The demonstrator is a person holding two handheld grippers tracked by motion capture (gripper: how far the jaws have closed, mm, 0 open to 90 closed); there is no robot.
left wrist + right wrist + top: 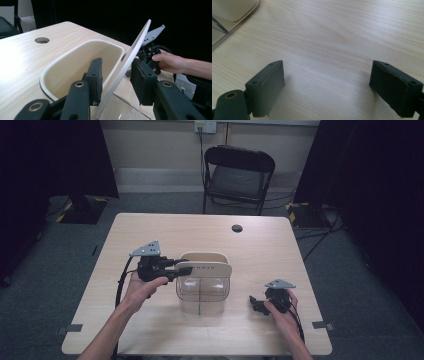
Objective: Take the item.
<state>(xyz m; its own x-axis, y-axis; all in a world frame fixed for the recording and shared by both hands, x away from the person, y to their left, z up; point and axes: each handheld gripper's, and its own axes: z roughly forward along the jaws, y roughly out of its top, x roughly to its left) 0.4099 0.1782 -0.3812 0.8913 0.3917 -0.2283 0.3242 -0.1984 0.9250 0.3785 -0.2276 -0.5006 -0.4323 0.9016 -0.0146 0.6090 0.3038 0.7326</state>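
Lid [130,60], cream, thin and stiff, stands tilted between my left gripper [117,75] jaws, above the clear container [202,292] mid-table; the pads look closed on its edge, though one side shows a sliver of gap. I judge it light and slick, best pinched near the rim. Farther right, my right gripper [327,82] rests with jaws apart over bare table [337,30].

Each black gripper [186,268] carries a grey three-cornered plate and cable.
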